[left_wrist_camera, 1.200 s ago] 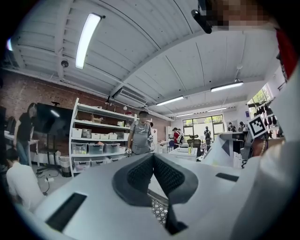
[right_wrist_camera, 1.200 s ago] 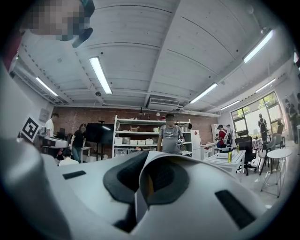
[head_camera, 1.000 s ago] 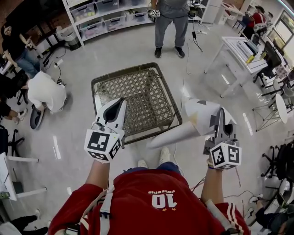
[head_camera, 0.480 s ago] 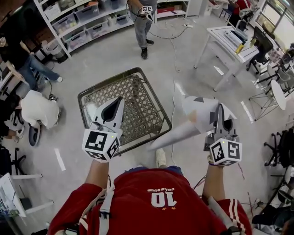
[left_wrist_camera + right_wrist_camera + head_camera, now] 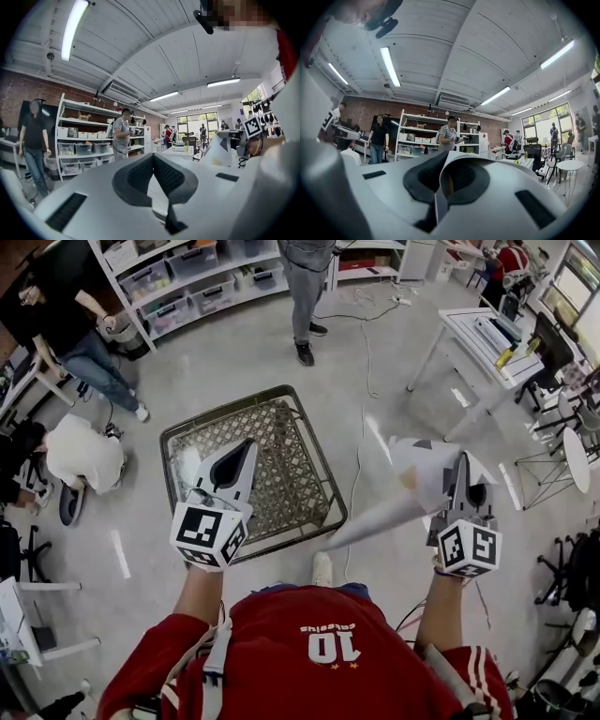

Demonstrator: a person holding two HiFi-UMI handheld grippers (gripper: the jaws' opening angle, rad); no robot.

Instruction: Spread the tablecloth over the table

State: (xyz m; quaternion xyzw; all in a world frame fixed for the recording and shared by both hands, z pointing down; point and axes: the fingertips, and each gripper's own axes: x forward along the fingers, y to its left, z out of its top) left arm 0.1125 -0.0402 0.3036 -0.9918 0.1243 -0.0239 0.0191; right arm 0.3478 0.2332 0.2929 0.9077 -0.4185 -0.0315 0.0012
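The table (image 5: 323,461) is a square metal frame with a brown lattice top, standing on the floor ahead of me. My left gripper (image 5: 246,448) hovers over its near left part, jaws shut with nothing between them; the left gripper view shows its pads (image 5: 140,176) meeting. My right gripper (image 5: 462,465) is off the table's right side and shut on the white tablecloth (image 5: 412,480) with grey patches. The cloth hangs in a bunch and trails down-left toward the table's near corner. In the right gripper view the tablecloth (image 5: 454,156) curls out from between the pads.
A person (image 5: 305,287) stands beyond the table, near shelves of plastic bins (image 5: 187,277). Another person (image 5: 80,454) crouches at left. A white desk (image 5: 487,334) and a round white table (image 5: 572,460) are at right. A cable (image 5: 361,381) runs along the floor.
Both grippers have travelled level with me; the table has slid left in the head view. The right gripper keeps its grip on the cloth and sits further right. The bystanders have shifted.
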